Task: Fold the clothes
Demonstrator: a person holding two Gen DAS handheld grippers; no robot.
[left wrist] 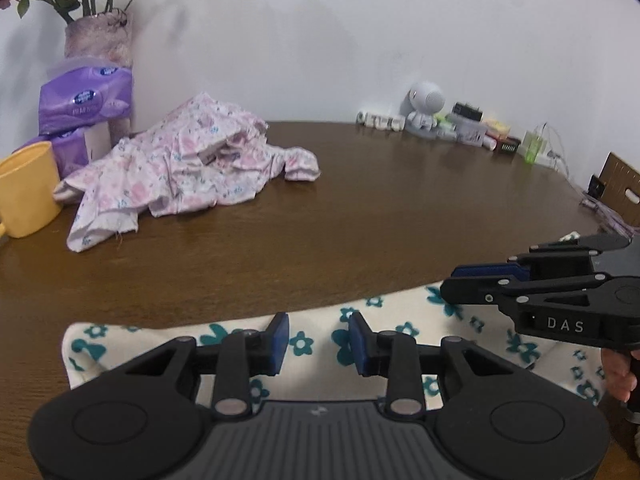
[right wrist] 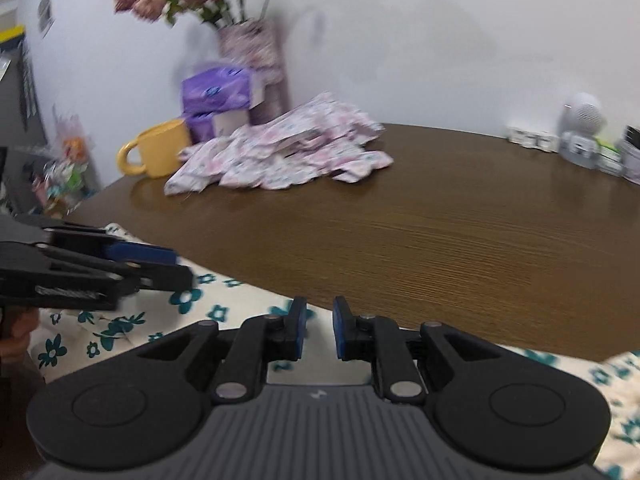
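Both hand-held grippers, left (left wrist: 318, 342) narrowly parted and right (right wrist: 320, 326) barely parted, hold nothing above a cream cloth with teal flowers (left wrist: 404, 316) at the near edge of the table (left wrist: 360, 216), while a crumpled pink floral garment (left wrist: 188, 160) lies beside a yellow mug (left wrist: 26, 188).

Dark wood bench (left wrist: 360, 216) with a crumpled pink floral garment (left wrist: 180, 164) at the back left, yellow mug (left wrist: 26, 188) and purple tissue packs (left wrist: 86, 100) beside it, cream cloth with teal flowers (left wrist: 400, 332) along the near edge, small clutter (left wrist: 460, 128) by the wall
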